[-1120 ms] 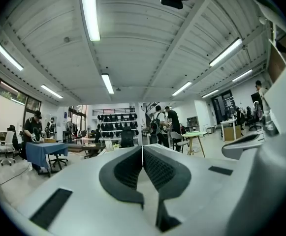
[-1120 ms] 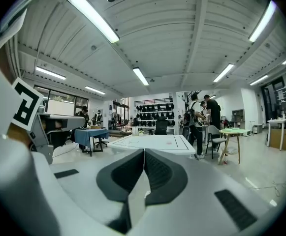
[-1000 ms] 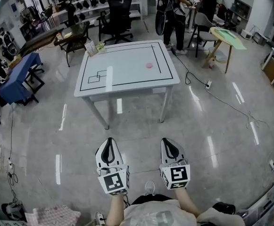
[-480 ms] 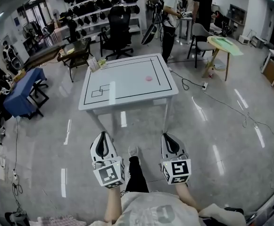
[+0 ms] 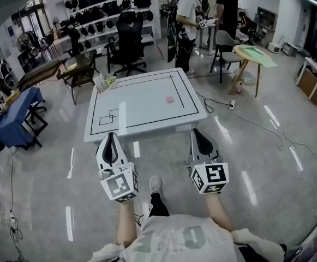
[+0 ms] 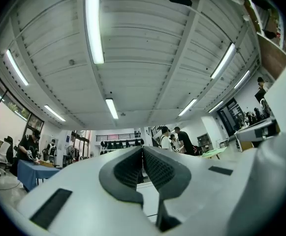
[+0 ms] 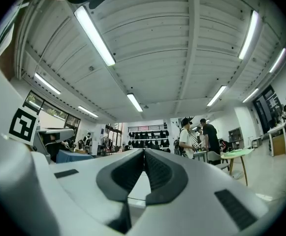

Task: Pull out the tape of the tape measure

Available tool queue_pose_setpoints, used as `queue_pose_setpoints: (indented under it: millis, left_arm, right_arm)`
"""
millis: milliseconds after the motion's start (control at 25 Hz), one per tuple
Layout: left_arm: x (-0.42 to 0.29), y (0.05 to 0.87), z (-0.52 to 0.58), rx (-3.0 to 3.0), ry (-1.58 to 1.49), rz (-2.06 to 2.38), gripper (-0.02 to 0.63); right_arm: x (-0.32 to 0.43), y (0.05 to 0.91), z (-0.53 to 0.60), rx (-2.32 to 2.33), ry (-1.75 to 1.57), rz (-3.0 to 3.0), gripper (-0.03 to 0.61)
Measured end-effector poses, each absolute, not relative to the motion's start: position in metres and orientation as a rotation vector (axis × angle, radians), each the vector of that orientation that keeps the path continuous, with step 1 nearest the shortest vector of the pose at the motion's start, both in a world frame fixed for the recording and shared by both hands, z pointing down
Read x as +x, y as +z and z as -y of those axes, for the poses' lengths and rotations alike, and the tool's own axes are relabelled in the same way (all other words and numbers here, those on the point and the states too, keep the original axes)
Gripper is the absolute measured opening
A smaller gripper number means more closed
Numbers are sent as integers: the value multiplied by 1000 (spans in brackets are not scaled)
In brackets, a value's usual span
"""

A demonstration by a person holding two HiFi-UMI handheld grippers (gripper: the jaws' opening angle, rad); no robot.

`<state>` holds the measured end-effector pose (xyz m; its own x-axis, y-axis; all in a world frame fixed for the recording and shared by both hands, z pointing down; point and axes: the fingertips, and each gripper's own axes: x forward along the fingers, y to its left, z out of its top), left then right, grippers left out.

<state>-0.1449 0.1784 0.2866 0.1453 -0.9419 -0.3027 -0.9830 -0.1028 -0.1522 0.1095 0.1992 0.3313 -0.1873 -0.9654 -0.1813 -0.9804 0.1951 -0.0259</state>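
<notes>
A small pink round tape measure (image 5: 169, 99) lies on the white table (image 5: 142, 113), right of the middle, inside a black outline. Both grippers hover over the floor short of the table's near edge, well apart from the tape measure. The left gripper (image 5: 110, 136) is shut and holds nothing. The right gripper (image 5: 196, 131) is likewise shut and empty. In the left gripper view the left gripper (image 6: 143, 148) has its dark pads pressed together. The right gripper view shows the right gripper (image 7: 144, 151) the same way. Both point level across the room.
A small box (image 5: 101, 82) stands at the table's far left corner. Behind it are a black office chair (image 5: 130, 34), a dark side table (image 5: 79, 64) and standing people (image 5: 186, 15). A green-topped table (image 5: 255, 55) stands right, a blue-covered table (image 5: 13, 119) left. Cables (image 5: 278, 141) trail on the floor.
The person has walked toward the table, which now sits closer and lower in view. Both grippers have risen to just short of its near edge, still shut.
</notes>
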Motion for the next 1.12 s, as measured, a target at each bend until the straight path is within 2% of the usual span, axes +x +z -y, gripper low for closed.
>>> queue_pose_setpoints:
  millis: [320, 680, 1120]
  left_arm:
    - [-165, 316, -8, -2210, 167, -1879, 28]
    - [-179, 304, 191, -2283, 108, -1806, 28]
    - [-170, 317, 276, -2359, 62, -1790, 28]
  right_arm:
    - [91, 367, -41, -2004, 11, -2354, 31]
    - [47, 348, 148, -2037, 10, -2378, 31]
    - [25, 356, 234, -2052, 10, -2446, 31]
